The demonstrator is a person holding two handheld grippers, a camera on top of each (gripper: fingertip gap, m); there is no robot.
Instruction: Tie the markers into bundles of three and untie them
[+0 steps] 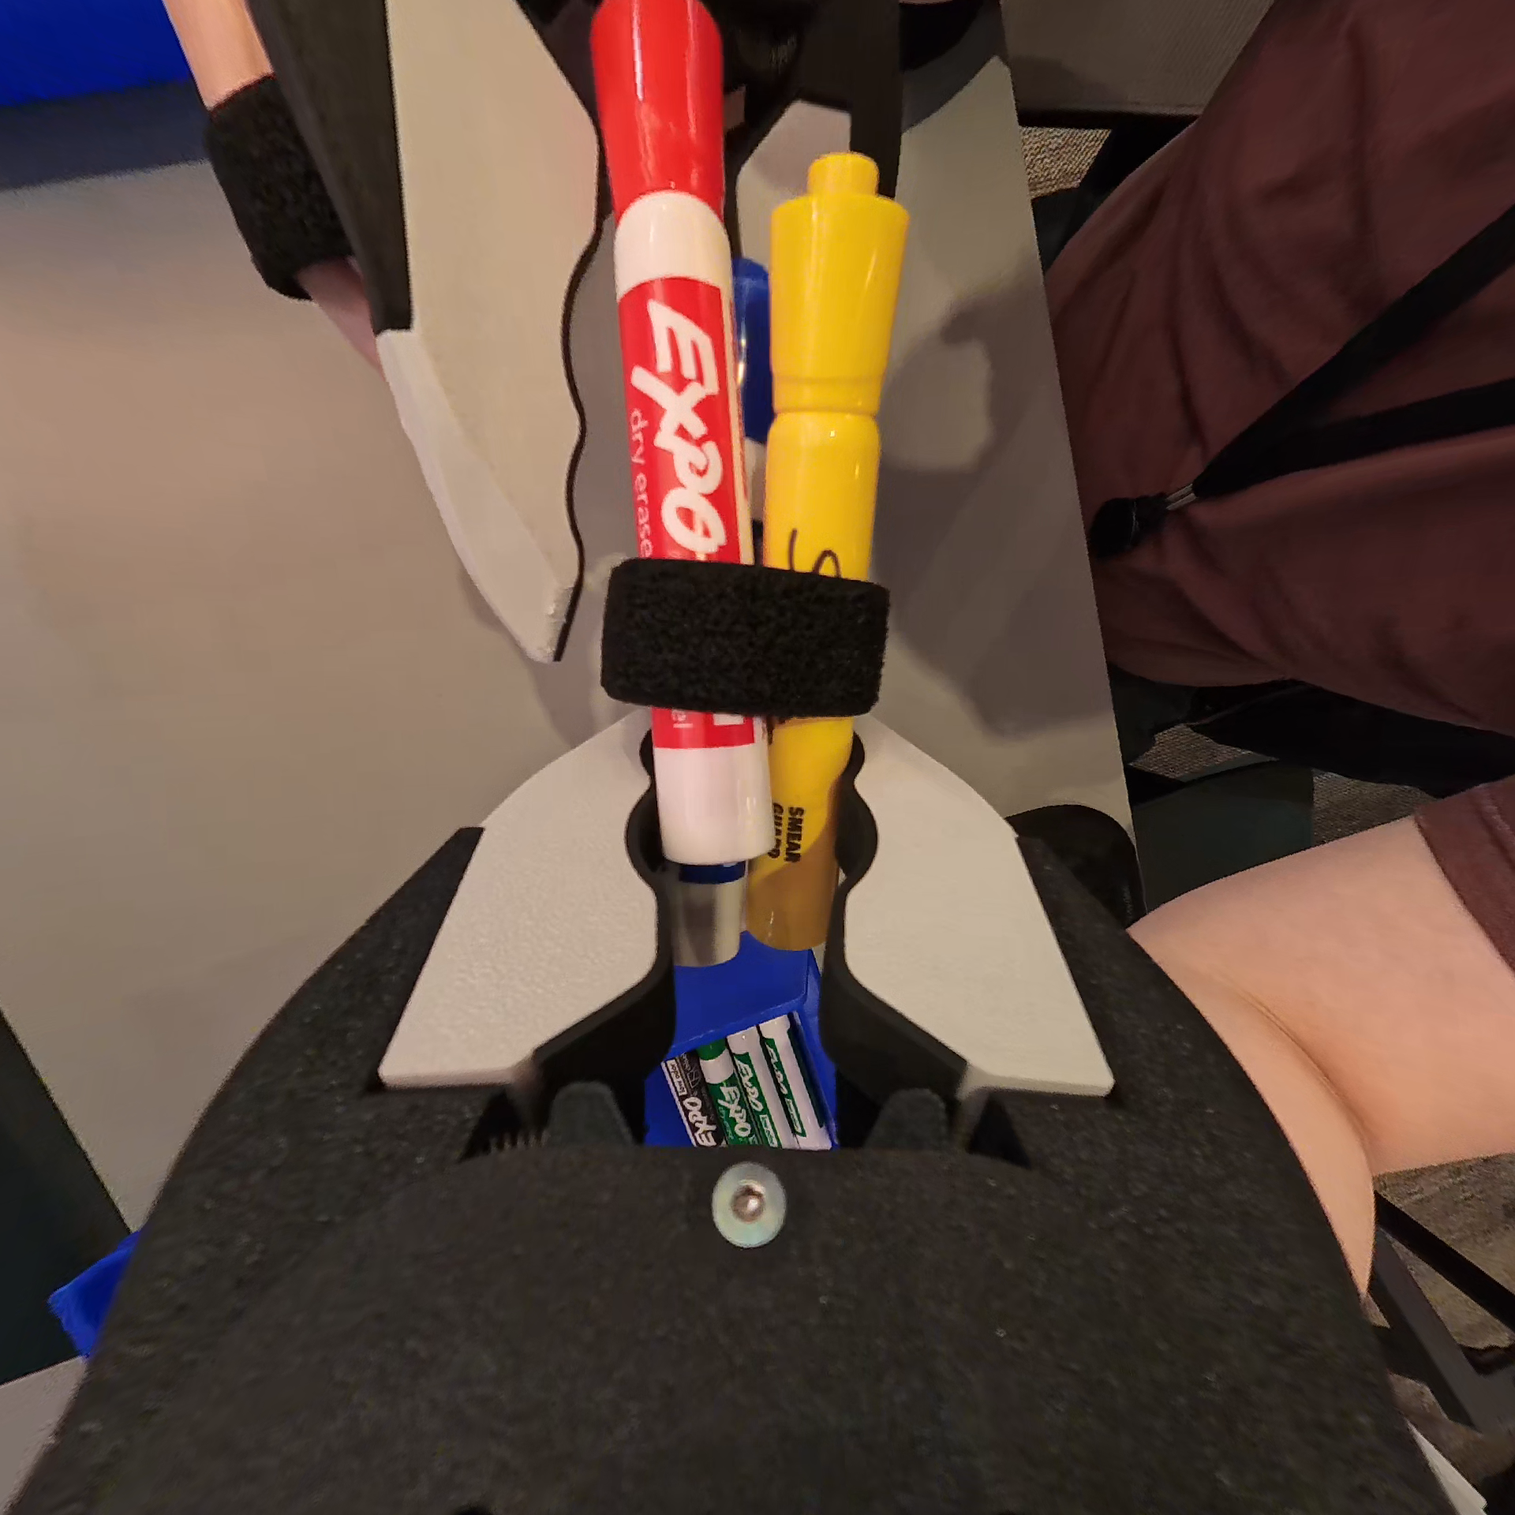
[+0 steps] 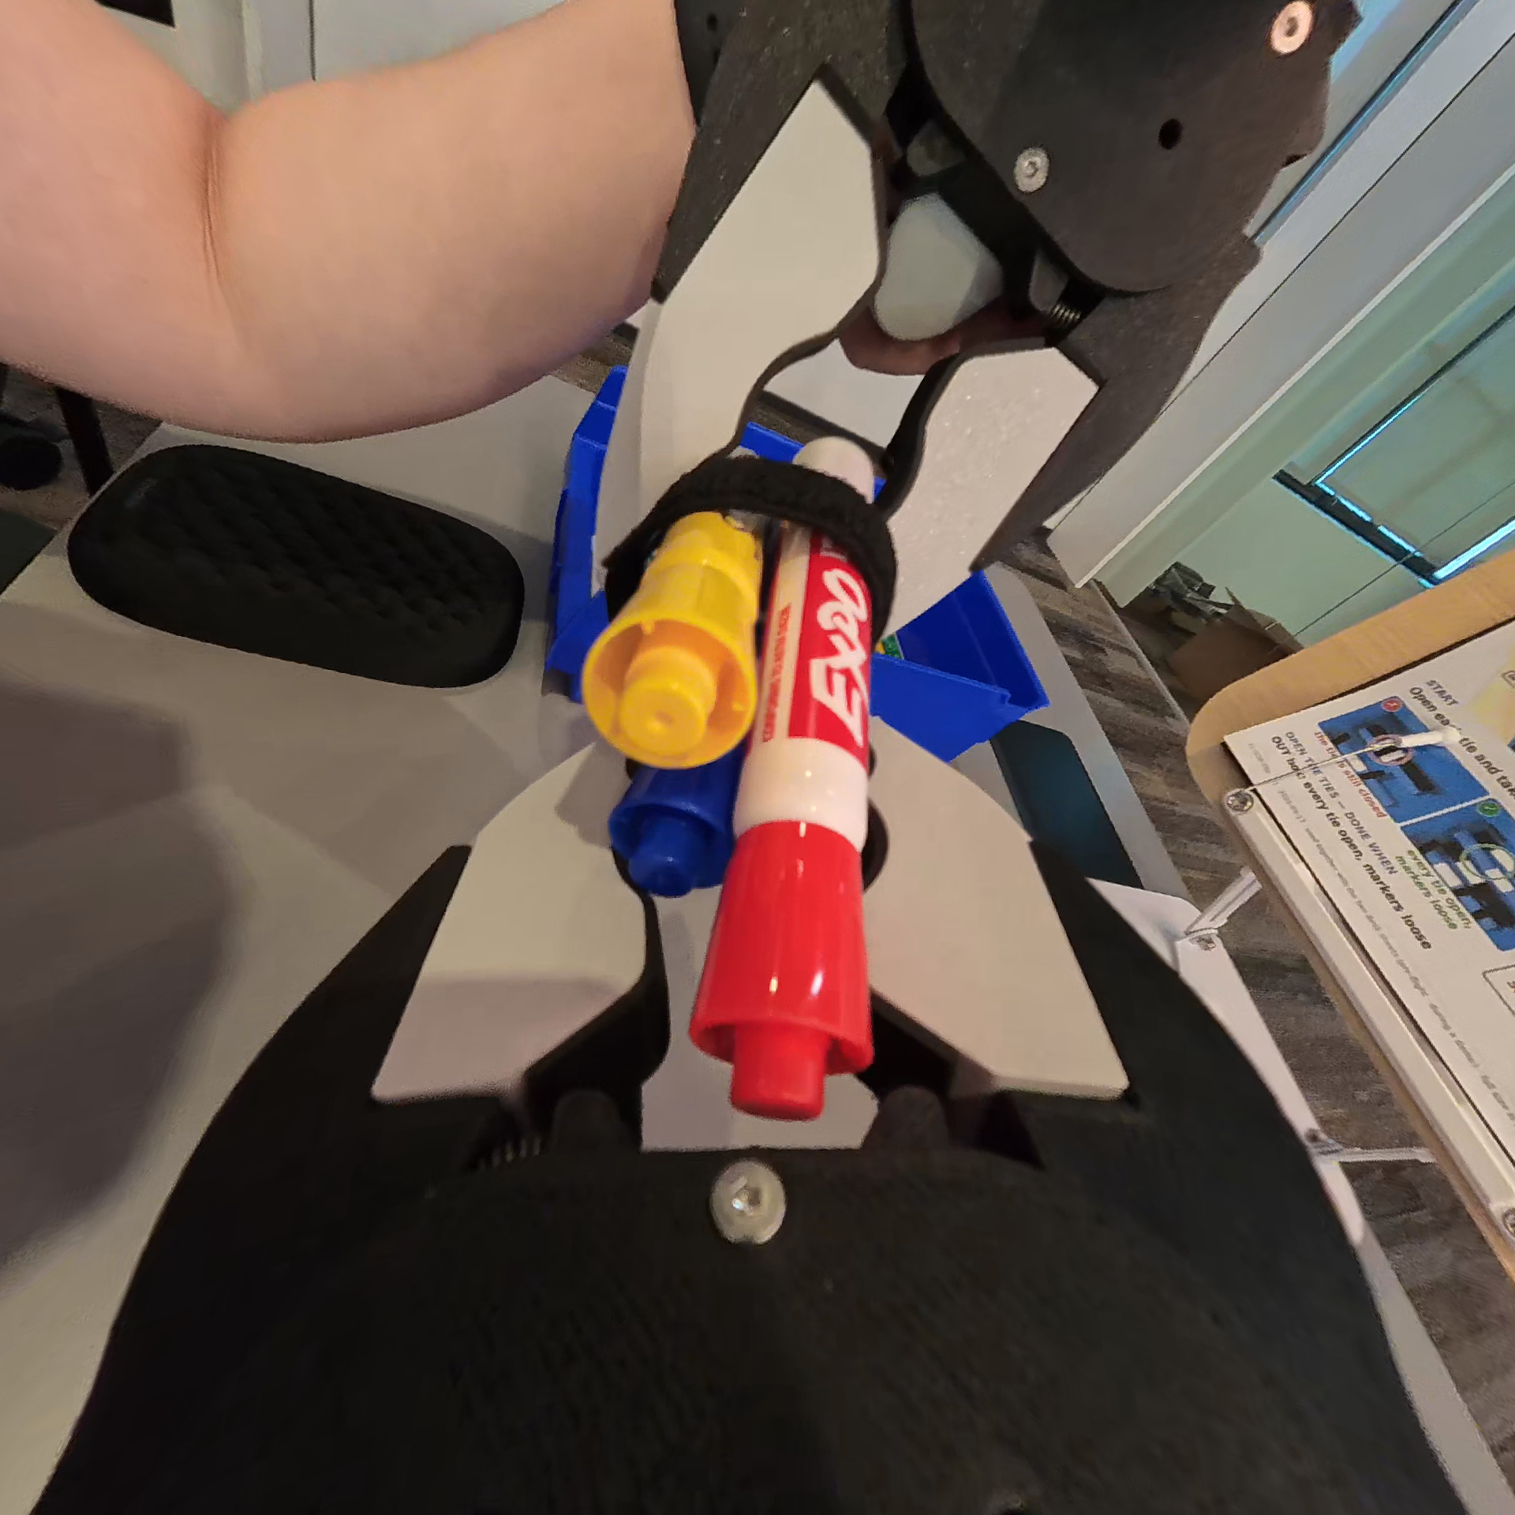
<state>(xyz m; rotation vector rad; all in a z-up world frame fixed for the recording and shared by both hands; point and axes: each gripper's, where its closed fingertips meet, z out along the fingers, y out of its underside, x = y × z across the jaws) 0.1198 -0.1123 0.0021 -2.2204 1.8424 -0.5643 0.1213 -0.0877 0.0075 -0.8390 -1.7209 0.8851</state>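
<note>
Three markers bound by a black strap (image 1: 744, 638), held at both ends.
Red marker (image 2: 799, 820), yellow marker (image 1: 824, 508) and blue marker (image 2: 672, 828) are bundled; left gripper (image 1: 746, 828) jaws are clenched on the bundle's tail ends, right gripper (image 2: 750, 807) jaws on the capped ends; untying remains.

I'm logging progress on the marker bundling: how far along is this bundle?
Done: the black strap is closed around the red marker, yellow marker and blue marker, so one bundle of three is tied. In hand: the left gripper is clamped on the bundle's lower end, and the right gripper is closed around its cap end. Left: untying it; more markers lie in the blue bin.
</note>
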